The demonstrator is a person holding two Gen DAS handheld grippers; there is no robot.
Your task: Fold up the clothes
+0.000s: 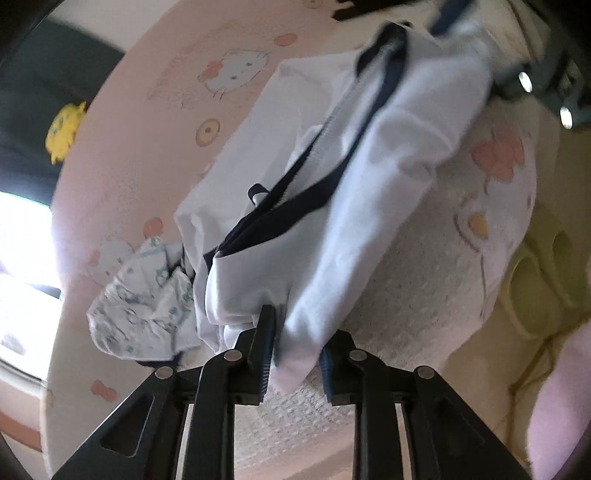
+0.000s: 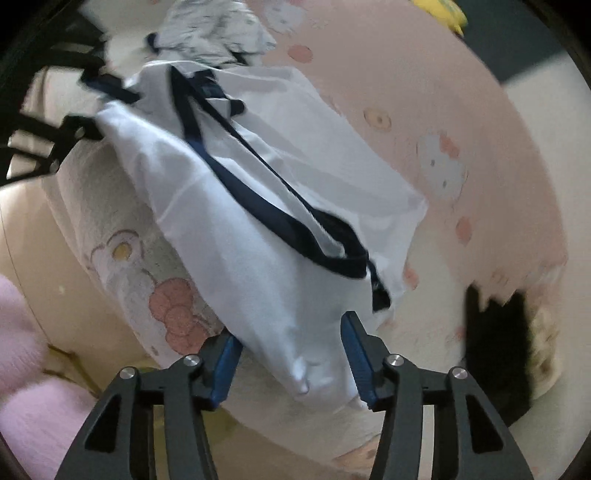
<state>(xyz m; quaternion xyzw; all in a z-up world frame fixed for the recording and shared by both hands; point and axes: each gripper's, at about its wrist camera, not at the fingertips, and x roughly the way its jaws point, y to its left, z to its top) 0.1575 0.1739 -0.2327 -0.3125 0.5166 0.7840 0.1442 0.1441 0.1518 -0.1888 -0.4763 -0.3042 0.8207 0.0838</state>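
Garment: white cloth garment with navy-blue trim (image 1: 369, 177) (image 2: 258, 206), stretched between both tongs above the bed.
Left gripper (image 1: 295, 354): black fingers spread, a white fold lying between them; grip cannot be judged.
Right gripper (image 2: 291, 360): blue-padded fingers spread, the garment's corner hanging between them.
Bed: pink cartoon-cat printed blanket (image 1: 147, 147) (image 2: 480, 147) beneath.
Second item: crumpled white patterned cloth (image 1: 147, 306) (image 2: 218, 29), at 8 o'clock of the garment in the left view.
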